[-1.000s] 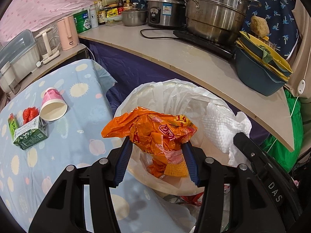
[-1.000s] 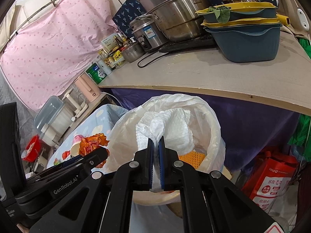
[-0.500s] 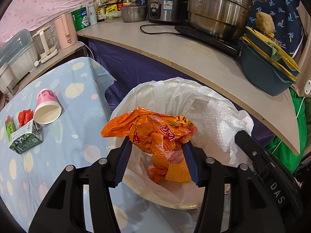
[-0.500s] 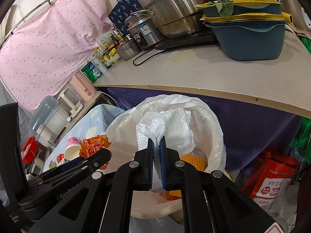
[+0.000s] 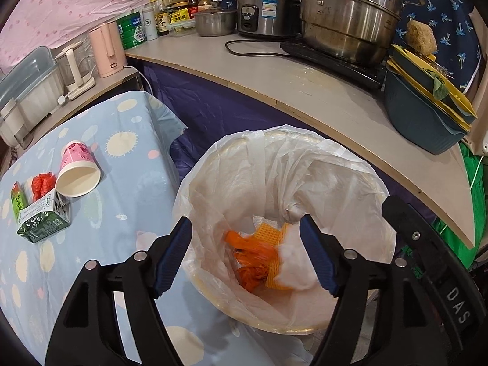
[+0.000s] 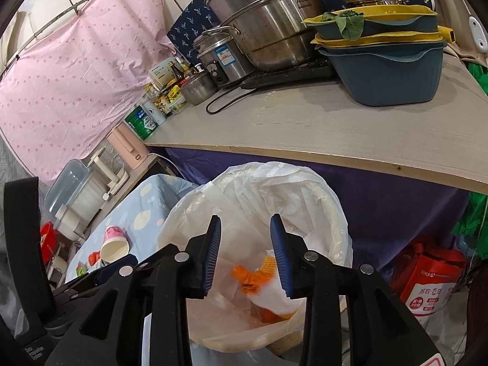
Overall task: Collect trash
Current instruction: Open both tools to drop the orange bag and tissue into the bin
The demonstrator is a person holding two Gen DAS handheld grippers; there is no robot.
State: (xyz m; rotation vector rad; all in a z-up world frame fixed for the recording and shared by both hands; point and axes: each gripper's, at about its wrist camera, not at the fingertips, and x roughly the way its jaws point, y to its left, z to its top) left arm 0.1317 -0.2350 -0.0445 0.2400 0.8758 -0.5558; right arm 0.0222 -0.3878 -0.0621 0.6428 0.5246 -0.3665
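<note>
Both pairs of blue-padded fingers hang over the mouth of the trash bin with nothing between them. On the left gripper the jaws are spreading wide, pads bare. On the right gripper the jaws are also parting, though less far, and equally bare.

Directly beneath them, down inside the bin's clear plastic liner, lie an orange wrapper, a white paper towel and a piece of yellow mesh, all bunched together at the bottom; the wrapper looks blurred.

Left of the bin, on the table with the pale blue sun-print cloth, more rubbish remains: a pink paper cup lying on its side, a green carton just beside its mouth, and a red scrap between the carton and the cup.

Behind the bin runs a beige counter carrying steel pots, a rice cooker and stacked blue and yellow basins.
</note>
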